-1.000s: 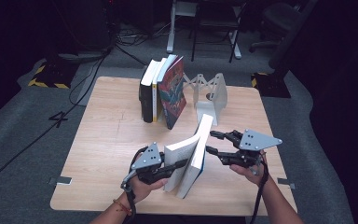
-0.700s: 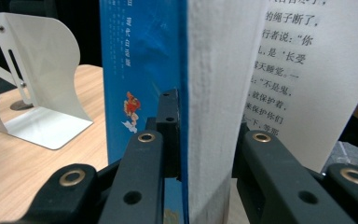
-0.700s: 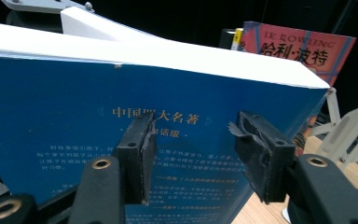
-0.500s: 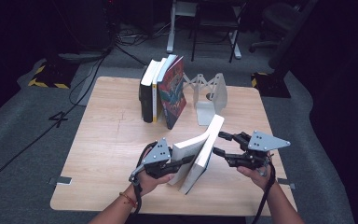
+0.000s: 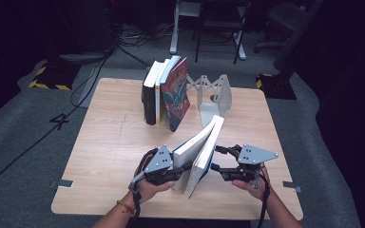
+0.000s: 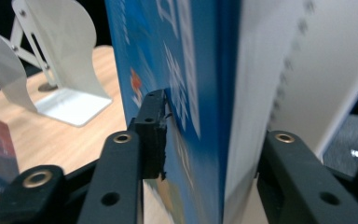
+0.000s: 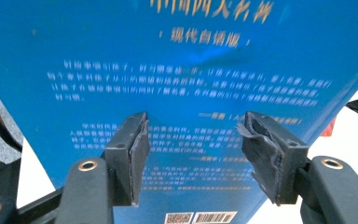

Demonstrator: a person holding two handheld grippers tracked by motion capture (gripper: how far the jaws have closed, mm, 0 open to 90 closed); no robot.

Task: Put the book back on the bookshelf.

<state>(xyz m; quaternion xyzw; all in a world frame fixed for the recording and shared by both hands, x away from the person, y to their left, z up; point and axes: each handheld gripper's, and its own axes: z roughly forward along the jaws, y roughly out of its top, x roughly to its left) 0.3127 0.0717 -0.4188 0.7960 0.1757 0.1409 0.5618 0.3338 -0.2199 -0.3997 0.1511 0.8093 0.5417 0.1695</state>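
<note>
A thick blue-covered book (image 5: 199, 147) with white pages stands tilted on the table's front half, its top leaning away from me. My left gripper (image 5: 179, 170) straddles its lower end. In the left gripper view the book (image 6: 182, 70) fills the gap, and the one pad that shows (image 6: 153, 135) touches the blue cover. These jaws have just been opening, with the book still between them. My right gripper (image 5: 216, 159) is at the book's right side. Its jaws (image 7: 193, 140) are apart and face the back cover (image 7: 177, 70) with nothing between them. They too have just been opening.
A row of upright books (image 5: 164, 95) stands at the back of the wooden table (image 5: 114, 142), a red-covered one at its right end. A white folding bookend (image 5: 216, 97) stands just right of them. Dark floor with cables surrounds the table.
The right gripper has come down along the book's right side. The book leans a little lower than a second ago. The left hand has stayed about where it was.
</note>
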